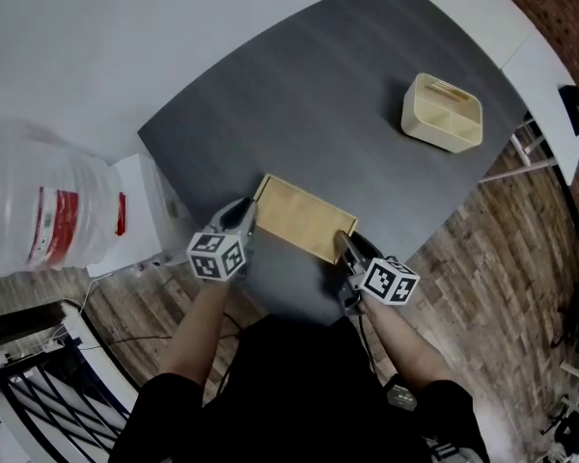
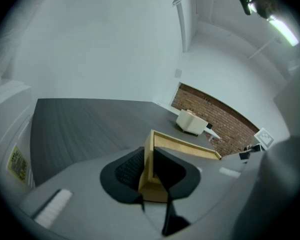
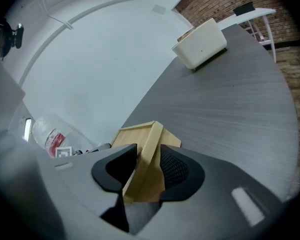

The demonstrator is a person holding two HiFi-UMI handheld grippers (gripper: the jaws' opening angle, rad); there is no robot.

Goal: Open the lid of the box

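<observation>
A flat light-wood box (image 1: 304, 218) lies near the front edge of the dark grey table (image 1: 309, 95). My left gripper (image 1: 248, 222) is at the box's left end. In the left gripper view the left gripper (image 2: 149, 160) has the thin raised edge of the lid (image 2: 185, 146) between its pads, which press on both sides of it. My right gripper (image 1: 347, 247) is at the box's right end. In the right gripper view the right gripper (image 3: 145, 165) is closed on the lid's wooden edge (image 3: 151, 139), which runs at a slant between the pads.
A cream divided caddy (image 1: 442, 112) stands at the far right of the table, also in the left gripper view (image 2: 192, 122) and the right gripper view (image 3: 200, 49). A large water jug (image 1: 39, 210) and a white stand (image 1: 140, 196) sit left of the table, over wooden floor.
</observation>
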